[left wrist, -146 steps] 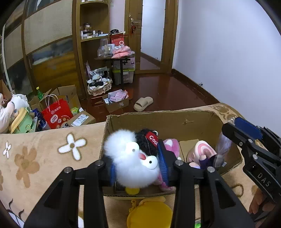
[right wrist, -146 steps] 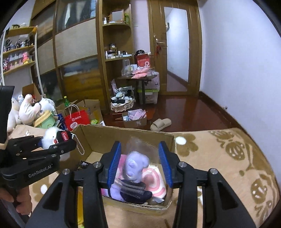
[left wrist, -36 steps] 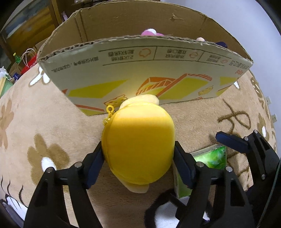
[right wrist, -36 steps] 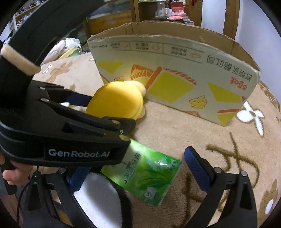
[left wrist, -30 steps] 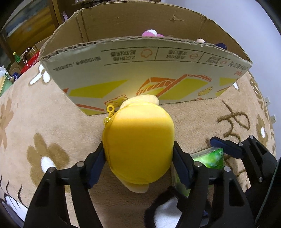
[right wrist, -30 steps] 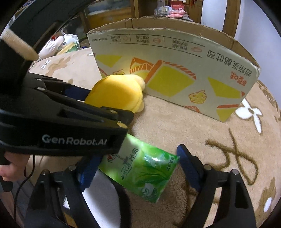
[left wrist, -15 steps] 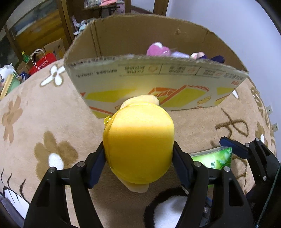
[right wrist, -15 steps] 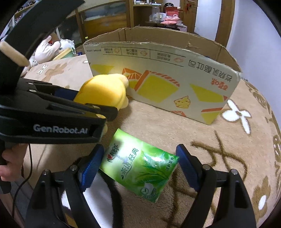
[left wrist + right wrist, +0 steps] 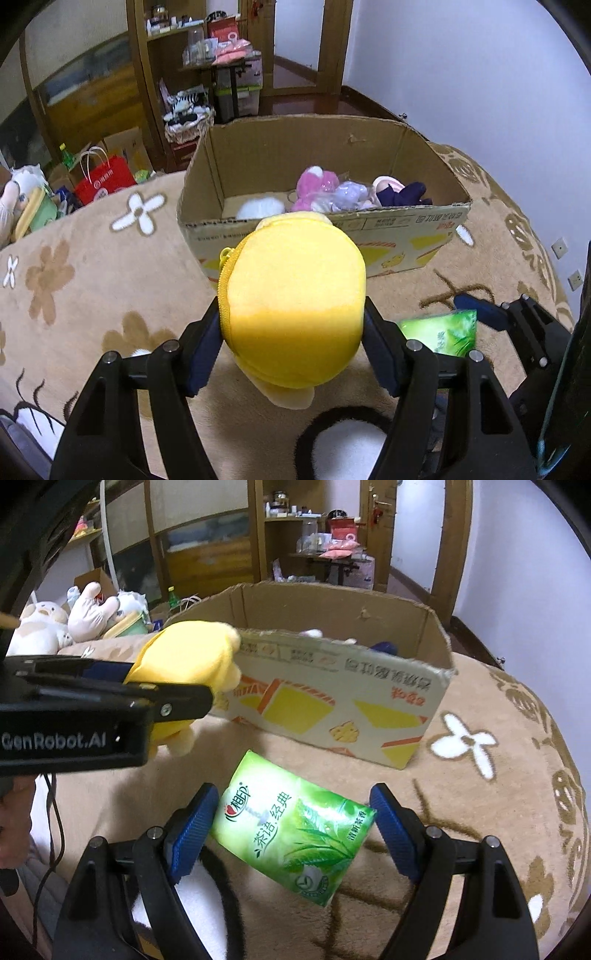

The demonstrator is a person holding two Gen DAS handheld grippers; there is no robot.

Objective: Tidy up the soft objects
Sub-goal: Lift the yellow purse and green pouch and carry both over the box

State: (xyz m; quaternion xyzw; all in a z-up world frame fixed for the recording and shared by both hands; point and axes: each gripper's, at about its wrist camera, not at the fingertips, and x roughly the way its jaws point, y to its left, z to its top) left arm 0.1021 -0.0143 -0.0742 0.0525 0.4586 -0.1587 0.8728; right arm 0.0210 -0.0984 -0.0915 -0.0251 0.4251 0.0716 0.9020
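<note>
My left gripper (image 9: 293, 343) is shut on a round yellow plush pouch (image 9: 295, 306) and holds it raised in front of the cardboard box (image 9: 406, 225). The pouch also shows in the right wrist view (image 9: 188, 664), level with the box's near rim. My right gripper (image 9: 291, 834) is shut on a green tissue pack (image 9: 291, 830) and holds it above the blanket. The pack shows in the left wrist view (image 9: 441, 332) at the right. The box holds a pink plush (image 9: 316, 184), a white fluffy toy (image 9: 258, 208) and a dark blue one (image 9: 406, 192).
A beige flowered blanket (image 9: 92, 266) covers the surface. A black-and-white plush (image 9: 343, 443) lies under the grippers. Stuffed toys (image 9: 55, 624) sit at the far left. A red bag (image 9: 103, 181), boxes, shelves and a small table stand on the floor beyond.
Both grippers have closed on their objects and lifted them off the blanket. The yellow pouch has risen to about the height of the box's rim, and the box's inside has come into view.
</note>
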